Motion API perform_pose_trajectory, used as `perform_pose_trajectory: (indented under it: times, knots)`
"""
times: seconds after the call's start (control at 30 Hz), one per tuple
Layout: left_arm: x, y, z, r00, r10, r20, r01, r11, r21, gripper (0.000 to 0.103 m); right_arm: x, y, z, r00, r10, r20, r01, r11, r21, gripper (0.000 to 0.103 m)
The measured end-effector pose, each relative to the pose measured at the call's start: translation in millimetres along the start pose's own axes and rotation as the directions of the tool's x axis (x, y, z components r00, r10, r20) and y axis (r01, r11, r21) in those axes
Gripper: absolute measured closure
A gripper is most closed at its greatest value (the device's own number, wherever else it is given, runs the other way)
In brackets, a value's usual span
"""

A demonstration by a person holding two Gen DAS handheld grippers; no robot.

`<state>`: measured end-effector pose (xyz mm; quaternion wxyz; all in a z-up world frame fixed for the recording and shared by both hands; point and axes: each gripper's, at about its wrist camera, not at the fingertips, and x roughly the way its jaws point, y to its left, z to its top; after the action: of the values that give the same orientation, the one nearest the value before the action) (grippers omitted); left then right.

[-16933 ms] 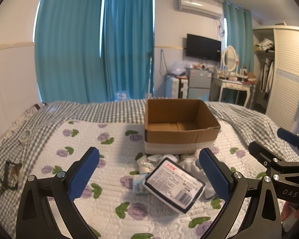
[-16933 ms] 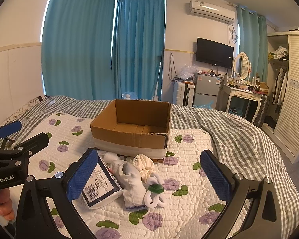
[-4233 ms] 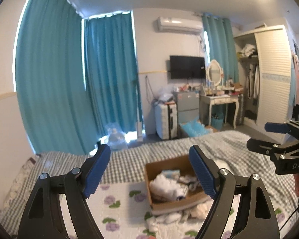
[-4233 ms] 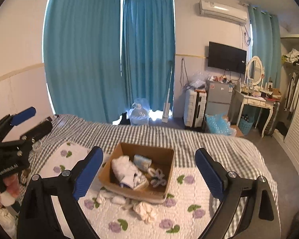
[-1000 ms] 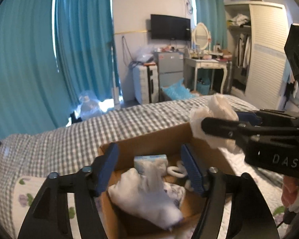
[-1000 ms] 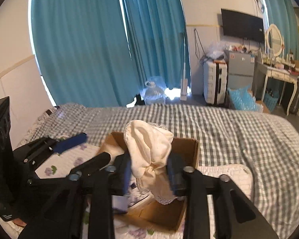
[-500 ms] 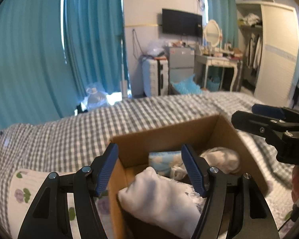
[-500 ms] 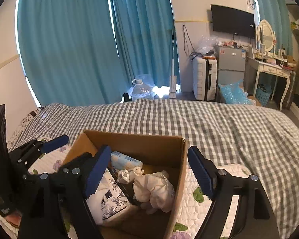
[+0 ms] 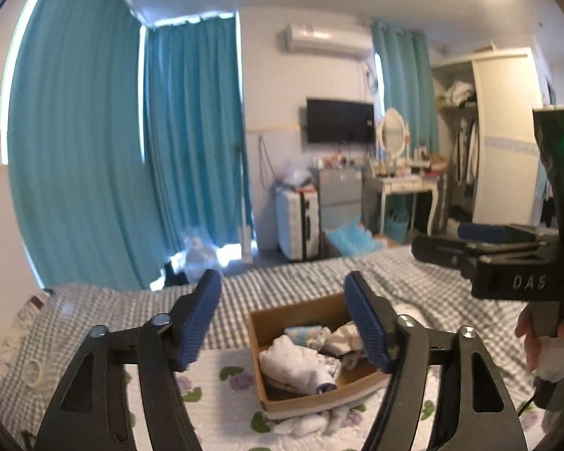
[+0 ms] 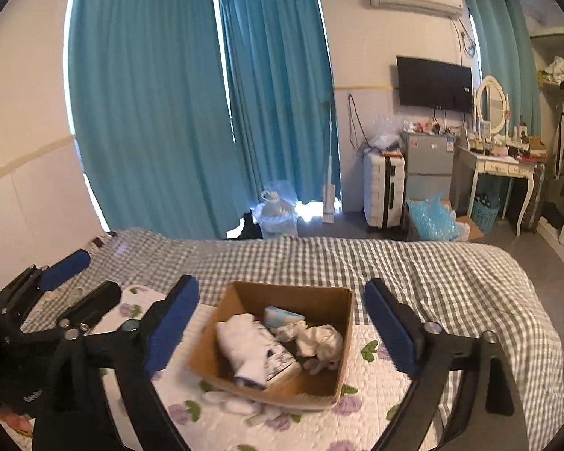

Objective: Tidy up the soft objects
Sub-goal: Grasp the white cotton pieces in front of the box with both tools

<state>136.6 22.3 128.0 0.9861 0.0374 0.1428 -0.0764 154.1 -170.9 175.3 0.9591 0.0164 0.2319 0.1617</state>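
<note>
A brown cardboard box sits on the floral quilt of the bed. It holds white socks, a cream cloth bundle, a blue-white tissue pack and a flat printed pack. Small white soft items lie on the quilt against the box's near side. My left gripper is open and empty, held high above and behind the box. My right gripper is open and empty, also raised above the box. Each gripper shows at the edge of the other's view.
The bed has a grey checked blanket around the quilt. Teal curtains hang behind. A suitcase, small fridge, dressing table, wall TV and wardrobe stand past the bed's far end.
One second ago my right gripper held the cream cloth over the box; it dropped it inside and opened. Both grippers have since risen and pulled back from the box.
</note>
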Motion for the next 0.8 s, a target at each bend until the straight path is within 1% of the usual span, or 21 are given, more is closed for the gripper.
perform_pose_trajectory:
  times: [0.03,0.1,0.17,0.23,0.3,0.37,0.47,0.57,0.67,0.73,0.77,0.8]
  knots:
    - [-15,1,2,1.0,0.012,0.02,-0.011,1.0,-0.007,0.022,-9,4,0,1.0,-0.002,0.004,0.002,1.0,-0.007,0.008]
    - [-30,4,1,0.999,0.042,0.033,-0.041,0.999,-0.016,0.022,-24,12,-4,1.0,0.0,0.007,0.0,1.0,-0.02,0.007]
    - [-39,9,-4,0.999,0.027,0.021,-0.026,0.999,-0.02,0.022,-35,19,-14,1.0,0.0,-0.002,-0.001,1.0,-0.03,0.007]
    - [-42,14,-14,0.999,0.032,0.002,-0.032,0.999,-0.034,0.022,-40,25,-26,1.0,-0.001,-0.021,0.0,0.999,-0.046,0.006]
    - [-39,19,-26,0.999,0.031,-0.036,-0.033,0.998,-0.048,0.022,-42,27,-40,0.999,-0.005,-0.036,0.003,0.999,-0.054,0.006]
    - [-32,22,-41,0.997,0.009,-0.072,-0.012,0.998,-0.055,0.022,-37,28,-56,0.998,-0.009,-0.063,0.005,0.998,-0.06,0.006]
    - [-15,22,-65,0.99,0.025,-0.136,-0.032,0.998,-0.049,0.022,-20,30,-84,0.994,-0.009,-0.112,0.001,0.997,-0.079,0.006]
    - [8,20,-92,0.978,0.03,-0.208,-0.041,0.998,-0.047,0.022,6,28,-114,0.984,-0.001,-0.176,-0.016,0.996,-0.092,0.007]
    - [32,17,-122,0.964,0.021,-0.266,-0.037,0.998,-0.057,0.022,43,21,-145,0.967,0.0,-0.253,-0.02,0.997,-0.076,0.006]
    - [49,16,-140,0.952,0.02,-0.307,-0.036,0.998,-0.049,0.022,66,14,-162,0.955,0.008,-0.298,-0.021,0.999,-0.042,0.007]
    - [62,15,-151,0.942,0.023,-0.334,-0.04,0.998,-0.043,0.022,78,10,-169,0.948,0.007,-0.317,-0.017,0.999,-0.029,0.007]
    - [65,13,-159,0.938,0.025,-0.346,-0.041,0.998,-0.041,0.022,91,7,-178,0.941,0.004,-0.339,-0.011,1.0,-0.019,0.007]
